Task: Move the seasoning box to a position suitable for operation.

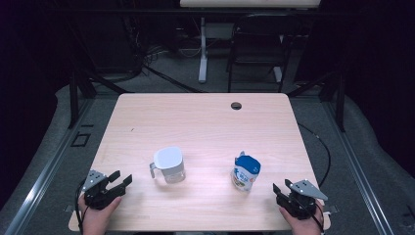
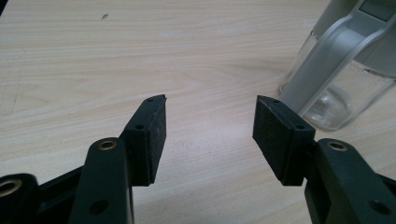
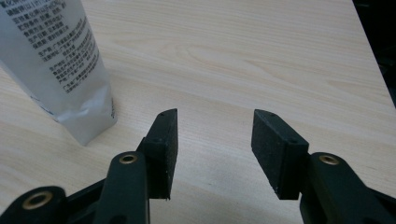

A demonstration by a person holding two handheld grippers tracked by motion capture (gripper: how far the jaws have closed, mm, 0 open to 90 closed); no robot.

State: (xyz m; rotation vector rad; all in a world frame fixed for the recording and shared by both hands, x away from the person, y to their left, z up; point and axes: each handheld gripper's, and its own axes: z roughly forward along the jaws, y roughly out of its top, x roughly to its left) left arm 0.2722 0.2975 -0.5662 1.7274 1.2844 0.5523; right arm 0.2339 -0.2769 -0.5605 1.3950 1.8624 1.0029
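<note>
Both hands rest at the near edge of the pale wooden table (image 1: 205,122), each holding a gripper that points forward. The left gripper (image 1: 121,178) has its jaws wide apart and empty, near the clear glass jug with a grey lid and handle (image 1: 169,165). The right gripper (image 1: 276,190), likewise spread and empty, sits just beside the upright blue-and-white pouch (image 1: 245,172).

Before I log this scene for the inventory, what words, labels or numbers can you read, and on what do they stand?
Blue and white pouch: coloured label on its front, too small to read from the high view.
Back of the pouch: several lines of small dark print in Chinese characters, too blurred to quote.
Clear jug with a white lid: no text.
Table: no text.
</note>
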